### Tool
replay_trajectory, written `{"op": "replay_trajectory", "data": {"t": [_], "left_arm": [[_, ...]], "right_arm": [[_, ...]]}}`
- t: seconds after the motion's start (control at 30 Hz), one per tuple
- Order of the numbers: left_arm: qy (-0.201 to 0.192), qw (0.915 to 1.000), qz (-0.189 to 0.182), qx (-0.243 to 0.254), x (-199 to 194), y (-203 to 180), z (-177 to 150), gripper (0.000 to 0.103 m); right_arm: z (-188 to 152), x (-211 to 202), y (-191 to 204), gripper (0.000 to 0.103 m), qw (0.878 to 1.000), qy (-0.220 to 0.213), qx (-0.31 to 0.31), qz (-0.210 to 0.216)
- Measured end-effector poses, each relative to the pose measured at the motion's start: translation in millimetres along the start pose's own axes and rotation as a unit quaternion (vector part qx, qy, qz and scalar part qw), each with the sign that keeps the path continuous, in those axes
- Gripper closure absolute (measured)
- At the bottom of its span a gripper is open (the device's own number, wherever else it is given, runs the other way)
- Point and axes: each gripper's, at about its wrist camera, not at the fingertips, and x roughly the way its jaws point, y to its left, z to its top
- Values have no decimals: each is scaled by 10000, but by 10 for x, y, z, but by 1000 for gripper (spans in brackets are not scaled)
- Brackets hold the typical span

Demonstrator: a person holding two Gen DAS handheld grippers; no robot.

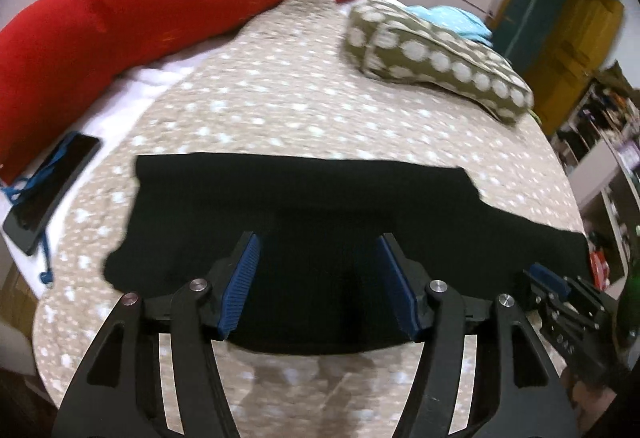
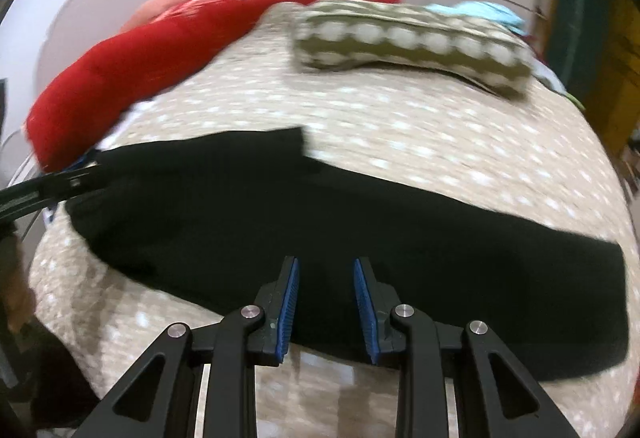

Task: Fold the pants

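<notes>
The black pants lie flat across the near part of the bed, as one long dark band running from left to right. Their far edge is stepped: one part reaches further back, the other is cut lower. The near edge lies just before the bed's front border, where a narrow strip of the beige dotted bedspread shows.

The left gripper hangs over the near edge of the pants, its blue pads spread wide and holding nothing. The right gripper is also above the near edge, further to the right along the pants; its fingers are apart, with a smaller gap, and nothing is between them.

Behind the pants the bedspread is free up to an olive dotted pillow at the back right. A long red bolster runs along the left side. A dark phone with a blue cord lies at the left edge, apart from the pants.
</notes>
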Motion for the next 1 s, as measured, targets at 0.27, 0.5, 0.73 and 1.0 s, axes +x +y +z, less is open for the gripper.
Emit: {"op": "replay_trajectory", "data": {"t": [0.27,0.5,0.73,1.0], "left_arm": [[264,9966,-432,653,199,-657,-49,42],[638,9871,-845,1202,492,-1282,-99,38],[1040,9680,-1559,1670,769,-2002,-52,38],[1282,9445,-2000,2268,1131,-2916,82,38]], "right_arm": [[-171,-143,-601,69,9971,-79,701,-272],[-363,-366,-1120,67,9905,-222,1247,-532],[-729,-684,-1686,67,9774,-366,1960,-697],[-917,-691,-2055,61,9635,-580,2596,-290]]}}
